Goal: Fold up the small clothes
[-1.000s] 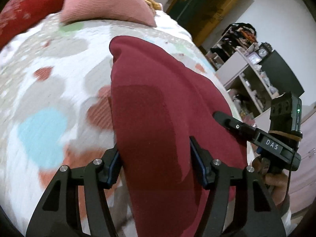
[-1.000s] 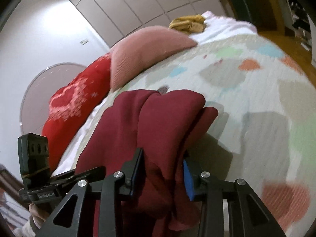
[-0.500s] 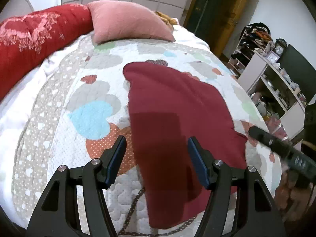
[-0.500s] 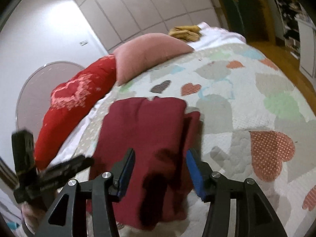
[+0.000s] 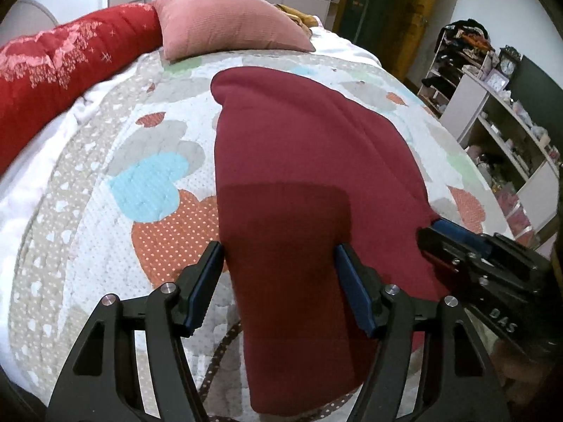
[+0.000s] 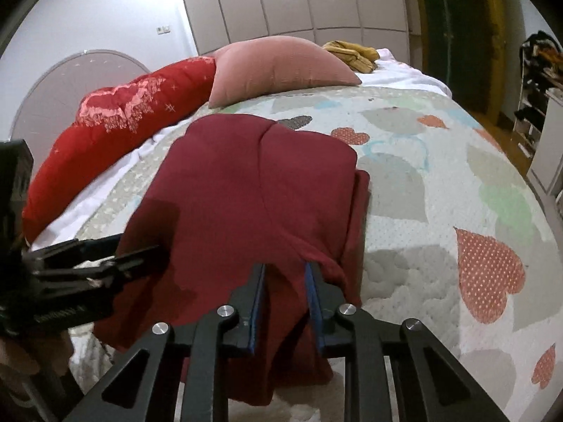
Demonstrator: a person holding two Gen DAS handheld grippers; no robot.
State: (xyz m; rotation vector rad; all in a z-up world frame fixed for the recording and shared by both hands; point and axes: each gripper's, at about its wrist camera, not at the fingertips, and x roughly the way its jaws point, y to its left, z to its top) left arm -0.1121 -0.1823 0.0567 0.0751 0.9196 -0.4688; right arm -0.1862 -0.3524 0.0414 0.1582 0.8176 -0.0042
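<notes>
Starting at our left, the long red bolster with pink print and the pink ribbed cushion edge the heart-patterned quilt, where the folded dark red knit garment lies flat. Our left gripper hangs spread wide over its near edge, holding nothing. Our right gripper has closed in to pinch a bunch of cloth at the right near corner. We judge another fold is starting; next the left must grip its corner
</notes>
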